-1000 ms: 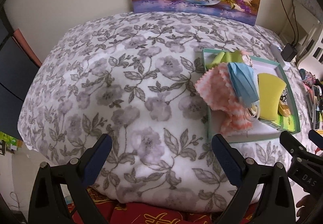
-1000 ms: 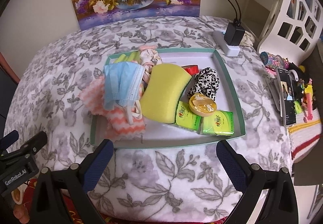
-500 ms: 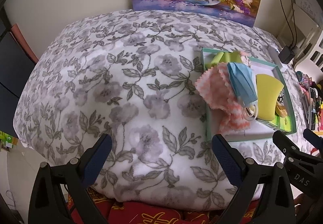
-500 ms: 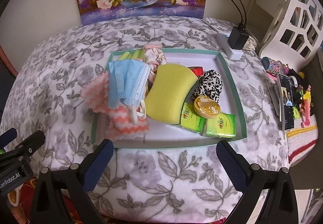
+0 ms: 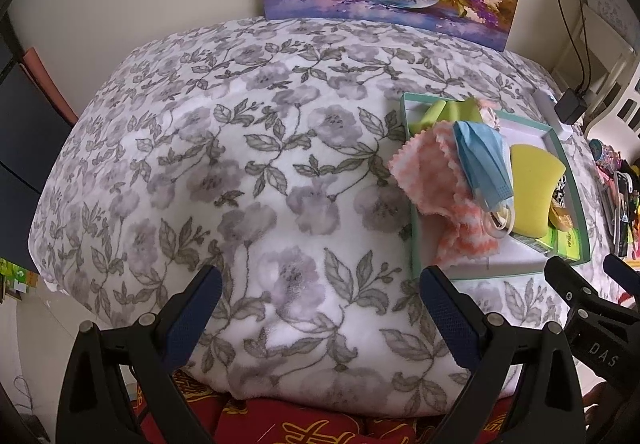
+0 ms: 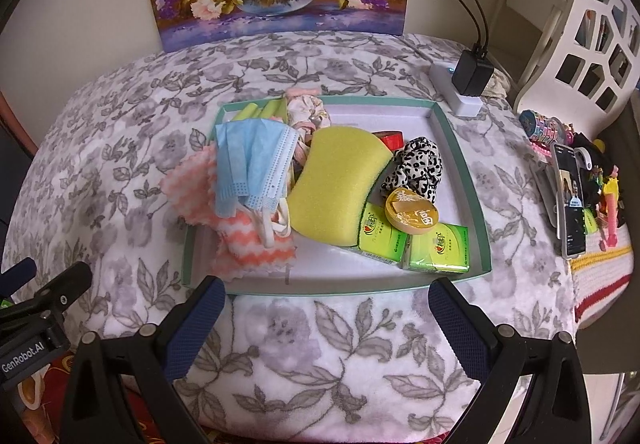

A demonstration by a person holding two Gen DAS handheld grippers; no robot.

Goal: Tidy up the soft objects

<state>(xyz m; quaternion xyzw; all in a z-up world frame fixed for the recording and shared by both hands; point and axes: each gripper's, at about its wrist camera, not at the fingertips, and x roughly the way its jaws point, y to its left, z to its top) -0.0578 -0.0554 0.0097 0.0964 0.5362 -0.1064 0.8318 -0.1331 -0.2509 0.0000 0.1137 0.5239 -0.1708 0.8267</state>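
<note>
1. Because the soft things sit heaped on one another in the tray (image 6: 460, 179), we judge the main risk to be a grab that takes more than one piece: the blue face mask (image 6: 252, 159) lies on top of the pink-and-white cloth (image 6: 240, 244), and its ear loops trail down across that cloth, so a pinch on either could drag the other along.
2. If we pull the cloth sideways, it could spill out, since its left corner already hangs over the tray's left rim onto the flowered blanket (image 6: 120, 131).
3. The yellow sponge (image 6: 336, 179) leans on a green tissue pack (image 6: 380, 240), with a round yellow tin (image 6: 412, 211) perched partly on the packs; lifting the sponge carelessly may tip the tin or shift the packs.
4. The blanket is soft and the tray may rock if we press down on its rim.
5. The right hand-held gripper (image 6: 324, 312) has its fingers spread wide and holds nothing; the tray lies just ahead of it, the near rim between the fingertips, the pile beyond.
6. The left hand-held gripper (image 5: 320, 304) is likewise spread and empty, over bare blanket; the tray (image 5: 414, 244) lies ahead and to its right, its near corner just beside the right finger.
7. What lies under the mask at the tray's far left, beyond some green strips (image 6: 256, 111), we cannot quite make out.
</note>
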